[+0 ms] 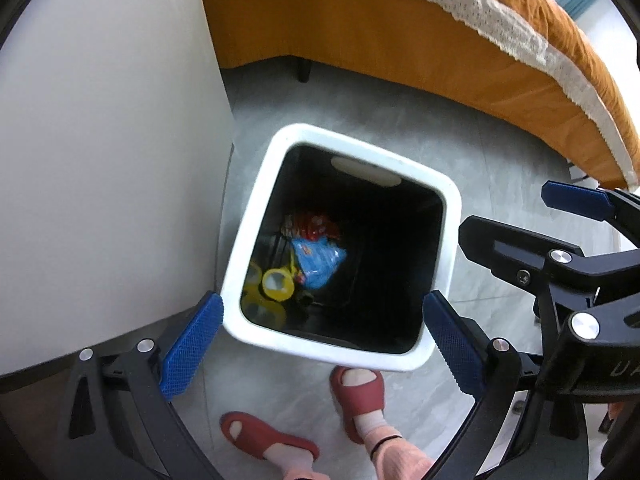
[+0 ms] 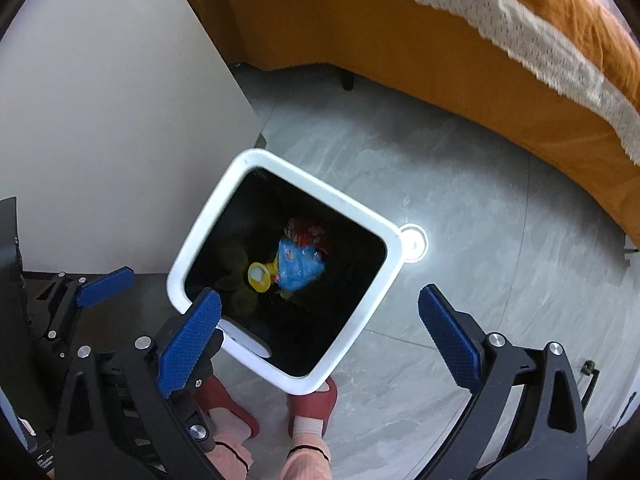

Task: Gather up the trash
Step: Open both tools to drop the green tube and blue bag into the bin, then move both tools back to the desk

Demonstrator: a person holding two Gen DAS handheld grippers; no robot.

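A white square trash bin (image 1: 451, 216) with a black inside stands on the grey floor, seen from above in both views (image 2: 394, 248). At its bottom lie a blue wrapper (image 1: 318, 258), a red wrapper (image 1: 316, 222) and a yellow cup (image 1: 277, 283); they also show in the right wrist view as the blue wrapper (image 2: 300, 266) and yellow cup (image 2: 259, 276). My left gripper (image 1: 322, 340) is open and empty above the bin's near rim. My right gripper (image 2: 320, 332) is open and empty above the bin; it also shows at the right of the left wrist view (image 1: 532, 216).
A white cabinet side (image 1: 108, 140) stands left of the bin. A bed with an orange cover and white lace trim (image 1: 460, 60) runs behind and to the right. The person's feet in red slippers (image 1: 358, 396) stand just before the bin. Grey tile floor (image 2: 460, 200) lies right of the bin.
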